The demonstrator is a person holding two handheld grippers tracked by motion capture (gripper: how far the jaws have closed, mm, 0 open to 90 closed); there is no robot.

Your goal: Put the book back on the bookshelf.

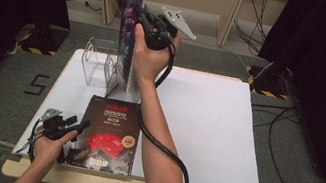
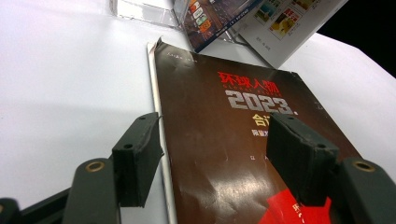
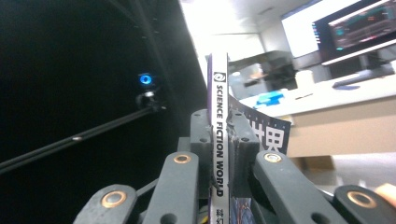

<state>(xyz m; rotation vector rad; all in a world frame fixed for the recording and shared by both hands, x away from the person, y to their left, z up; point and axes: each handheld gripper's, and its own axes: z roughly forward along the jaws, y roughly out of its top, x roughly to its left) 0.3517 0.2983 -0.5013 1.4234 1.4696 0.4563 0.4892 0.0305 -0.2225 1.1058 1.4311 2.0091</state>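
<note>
at the lower left of the high view we hold the left gripper (image 1: 74, 125) low over the table (image 1: 205, 129), its jaws spread wide with nothing between them. in the left gripper view those jaws straddle the near left edge of a dark book (image 2: 224, 135) that lies flat on the white surface, one jaw over the bare table and the other over the cover. in the high view this book (image 1: 107, 135) sits at the lower middle of the frame, near the front edge. farther up, at the top centre, our right gripper (image 1: 148, 27) is clamped on a purple magazine (image 1: 127, 39), holding it upright by its spine; its lower edge is down at a clear plastic stand (image 1: 97, 62) at the table's far left. in the right gripper view the jaws pinch the magazine's spine (image 3: 218, 140).
</note>
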